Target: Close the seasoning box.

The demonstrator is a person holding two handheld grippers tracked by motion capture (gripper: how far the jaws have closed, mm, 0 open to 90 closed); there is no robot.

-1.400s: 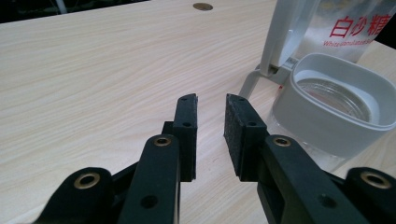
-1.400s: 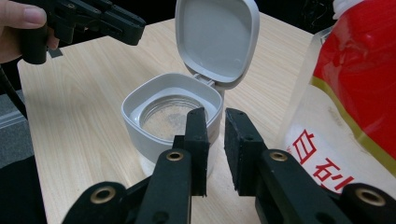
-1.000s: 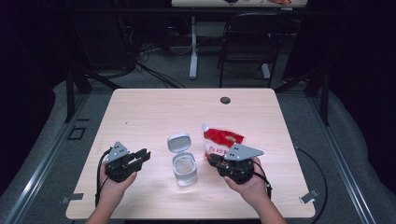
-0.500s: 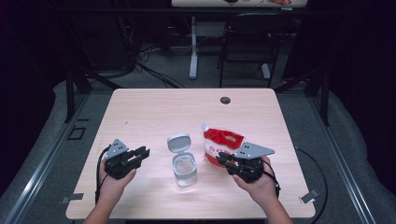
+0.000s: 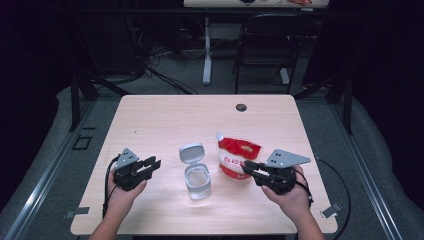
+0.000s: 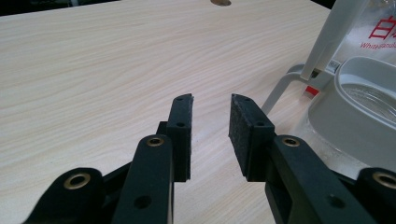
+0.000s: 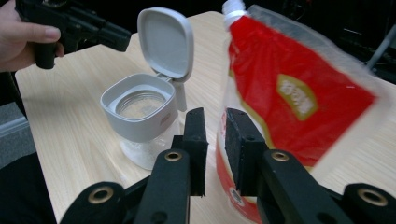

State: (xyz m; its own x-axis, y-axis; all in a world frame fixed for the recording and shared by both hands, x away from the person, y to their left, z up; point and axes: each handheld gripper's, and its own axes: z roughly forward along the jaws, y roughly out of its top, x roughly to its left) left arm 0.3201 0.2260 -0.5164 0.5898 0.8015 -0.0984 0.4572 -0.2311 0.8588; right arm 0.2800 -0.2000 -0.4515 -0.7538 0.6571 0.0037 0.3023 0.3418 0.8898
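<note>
Pale wooden table [image 5: 165, 120], jar [image 5: 198, 179] at centre with its lid flipped up, left gripper [image 5: 151, 165] just left of it, jaws just widened on nothing, right gripper [image 5: 251, 167] parted beside the pouch [image 5: 235, 157], which stands right of the jar, unpoured.

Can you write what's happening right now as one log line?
left gripper: open, just been opening, nothing between fingers | right gripper: at red-and-white spouted refill pouch, grip unclear | clear jar with grey flip lid: lid up
</note>
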